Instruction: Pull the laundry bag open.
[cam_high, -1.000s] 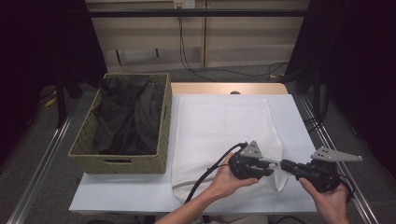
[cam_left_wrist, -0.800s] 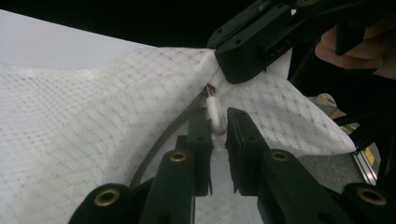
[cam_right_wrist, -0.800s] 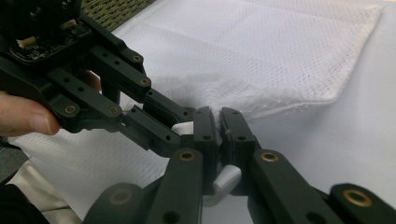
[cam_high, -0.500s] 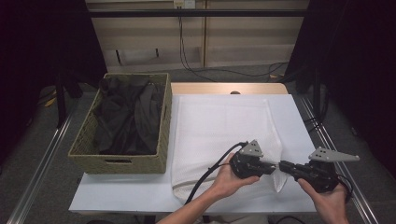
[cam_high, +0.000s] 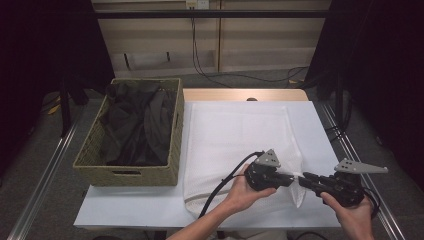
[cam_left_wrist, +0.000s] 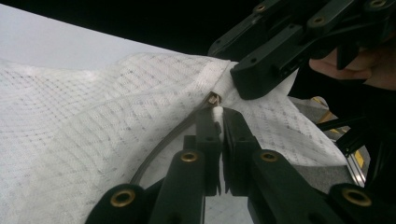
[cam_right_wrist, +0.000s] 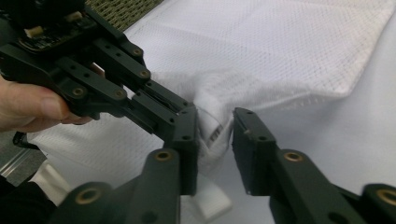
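A white mesh laundry bag (cam_high: 235, 135) lies flat on the white table (cam_high: 312, 120). At its near right corner my two grippers meet tip to tip. My left gripper (cam_high: 291, 180) is shut on the small white zipper pull (cam_left_wrist: 216, 111), just below the metal slider (cam_left_wrist: 213, 98). My right gripper (cam_high: 303, 179) faces it from the right. In the right gripper view its jaws (cam_right_wrist: 215, 126) stand open, with a bunched fold of the bag's zipper edge (cam_right_wrist: 212, 133) between them. The left gripper (cam_right_wrist: 184, 106) reaches in from the left there.
A woven basket (cam_high: 125, 176) full of dark clothes (cam_high: 135, 125) stands on the table's left side, touching the bag's left edge. The table's near edge runs just below my hands. Cables lie on the floor behind the table.
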